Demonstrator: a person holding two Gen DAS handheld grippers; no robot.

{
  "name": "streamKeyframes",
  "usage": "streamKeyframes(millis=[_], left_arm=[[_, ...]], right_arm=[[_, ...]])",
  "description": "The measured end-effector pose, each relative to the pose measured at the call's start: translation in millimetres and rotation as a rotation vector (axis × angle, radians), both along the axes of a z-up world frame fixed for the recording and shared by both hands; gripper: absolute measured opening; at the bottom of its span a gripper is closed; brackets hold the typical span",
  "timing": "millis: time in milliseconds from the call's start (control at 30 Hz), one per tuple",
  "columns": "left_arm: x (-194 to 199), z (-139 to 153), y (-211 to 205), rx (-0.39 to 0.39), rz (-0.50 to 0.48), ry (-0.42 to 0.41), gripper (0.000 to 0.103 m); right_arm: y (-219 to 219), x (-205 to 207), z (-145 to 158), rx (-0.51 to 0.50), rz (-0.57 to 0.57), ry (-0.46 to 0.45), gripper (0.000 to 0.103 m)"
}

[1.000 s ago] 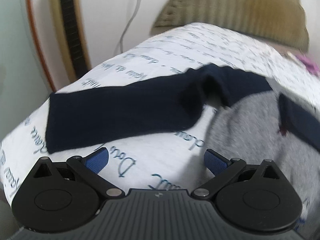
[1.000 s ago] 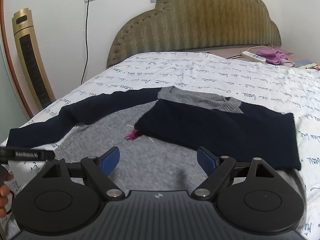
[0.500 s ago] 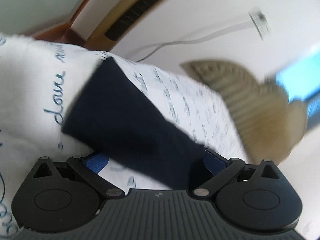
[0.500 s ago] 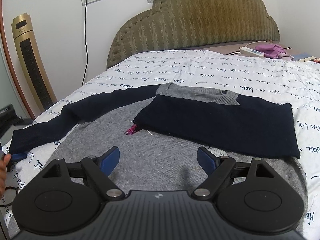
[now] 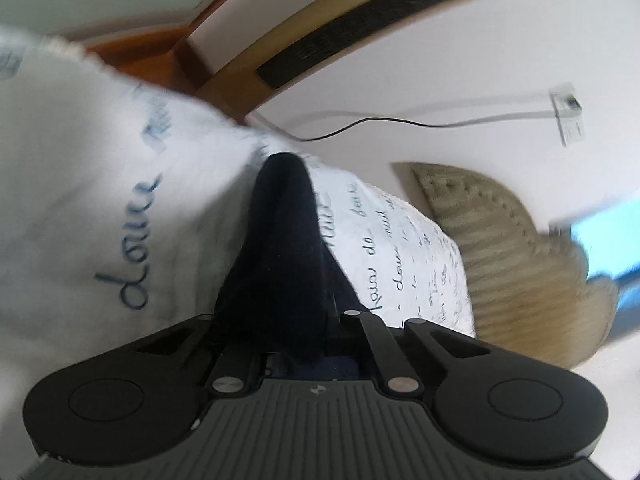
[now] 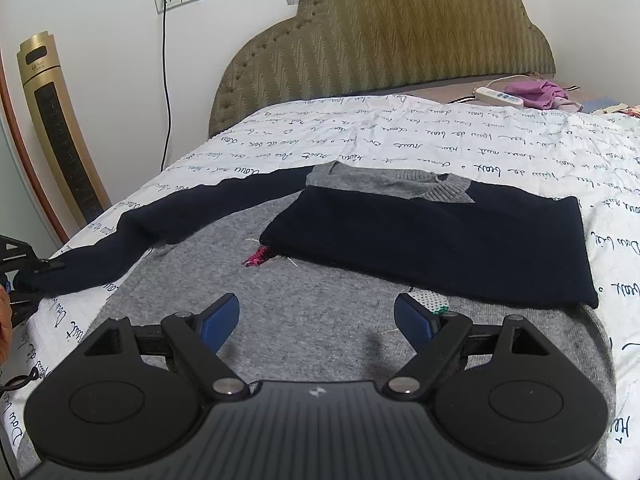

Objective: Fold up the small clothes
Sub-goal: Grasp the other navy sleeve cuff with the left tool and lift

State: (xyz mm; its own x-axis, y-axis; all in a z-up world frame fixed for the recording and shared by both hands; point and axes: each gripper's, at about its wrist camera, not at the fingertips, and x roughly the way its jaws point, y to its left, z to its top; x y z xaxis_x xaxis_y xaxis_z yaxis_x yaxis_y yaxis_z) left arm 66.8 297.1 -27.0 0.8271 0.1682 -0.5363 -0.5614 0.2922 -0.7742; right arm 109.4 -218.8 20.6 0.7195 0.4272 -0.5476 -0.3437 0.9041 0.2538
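Note:
A grey sweater [image 6: 312, 300] with navy sleeves lies flat on the white printed bedsheet [image 6: 400, 140]. Its right sleeve [image 6: 440, 240] is folded across the chest. The left navy sleeve [image 6: 168, 224] stretches out toward the bed's left edge. My left gripper [image 6: 24, 280] sits at that sleeve's cuff. In the left wrist view the left gripper [image 5: 296, 332] is rolled over, its jaws closing tight on the navy sleeve [image 5: 280, 240], which runs straight into them. My right gripper [image 6: 316, 316] hovers open above the grey lower body with nothing between its fingers.
A padded headboard [image 6: 392, 36] stands at the far end. A gold tower fan [image 6: 56, 128] and a plugged-in cord [image 6: 165, 80] are by the left wall. A power strip [image 6: 498, 96] and a purple cloth [image 6: 536, 94] lie far right. A hand [image 6: 4, 320] shows at the left edge.
My left gripper swung to the sleeve's cuff, rolled over, and went from wide open to shut on the navy sleeve. The right gripper stayed open and barely moved.

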Motion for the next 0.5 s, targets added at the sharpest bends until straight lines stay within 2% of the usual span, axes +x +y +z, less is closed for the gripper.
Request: streamKeyframes(millis=[100,233,367,500], left_arm=[[9,26,-3,0.157,-0.03,0.024,0.007],[25,64,8,0.323,0.013,0.083,0.007],[52,105,14,0.531,0.063,0.146,0.007],[82,135,-14,0.676,-0.001,0.144,0.007]], right_arm=[[-2,2,-1,0.005,0.002,0.004,0.085],[-9,2,0,0.004,-0.007,-0.004,0.085],[-21,3,-1,0.021,-0.031,0.008,0.085],[-31,3,-7,0.049,-0.052,0.027,0.085]])
